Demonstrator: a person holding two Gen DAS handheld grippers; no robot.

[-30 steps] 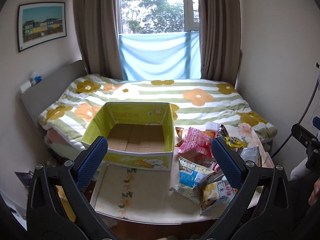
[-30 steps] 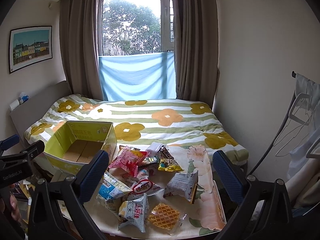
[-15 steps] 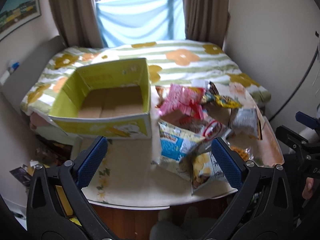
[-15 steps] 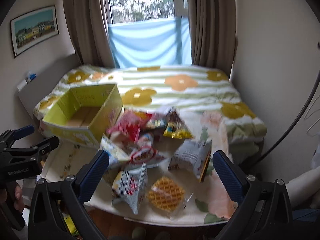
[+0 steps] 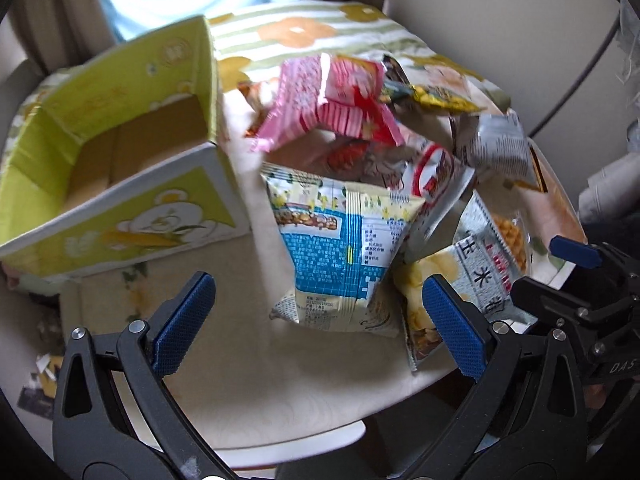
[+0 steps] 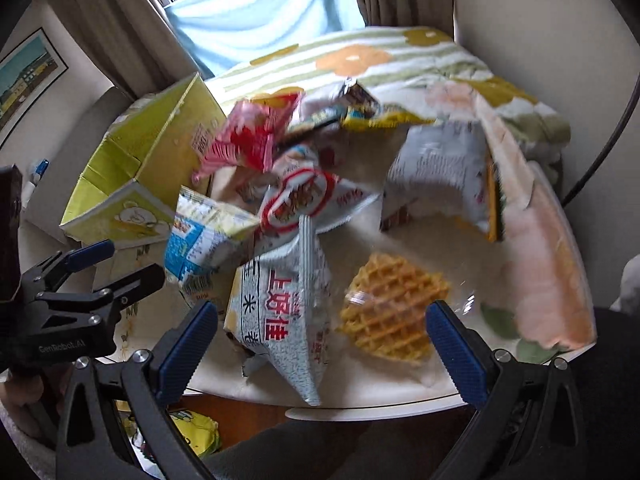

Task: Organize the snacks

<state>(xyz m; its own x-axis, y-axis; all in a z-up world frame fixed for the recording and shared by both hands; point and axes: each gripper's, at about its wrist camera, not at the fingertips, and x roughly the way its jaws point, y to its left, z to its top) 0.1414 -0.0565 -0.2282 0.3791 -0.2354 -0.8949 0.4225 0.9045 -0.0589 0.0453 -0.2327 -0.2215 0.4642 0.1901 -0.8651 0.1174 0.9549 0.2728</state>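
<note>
A pile of snack packets lies on a small cream table (image 5: pixel 256 368). A blue-and-yellow bag (image 5: pixel 340 248) (image 6: pixel 200 240) sits just ahead of my left gripper (image 5: pixel 318 320), which is open and empty. A silver-white bag with red characters (image 6: pixel 288 312) (image 5: pixel 480 276) and a wrapped waffle (image 6: pixel 394 308) lie between the fingers' line of my right gripper (image 6: pixel 320 344), open and empty above them. A pink packet (image 5: pixel 332 108) and a grey bag (image 6: pixel 440 176) lie farther back. An empty yellow-green cardboard box (image 5: pixel 104 160) (image 6: pixel 140 176) stands at the left.
A bed with a flowered striped quilt (image 6: pixel 360 60) lies beyond the table, under a window with brown curtains (image 6: pixel 112 32). The wall (image 5: pixel 500 20) is close on the right. Litter lies on the floor (image 6: pixel 192 436) below the table's front edge.
Both grippers have dropped and moved forward, close over the table and snack pile. The view tilted downward; the window is nearly out of frame. Both grippers stayed open.
</note>
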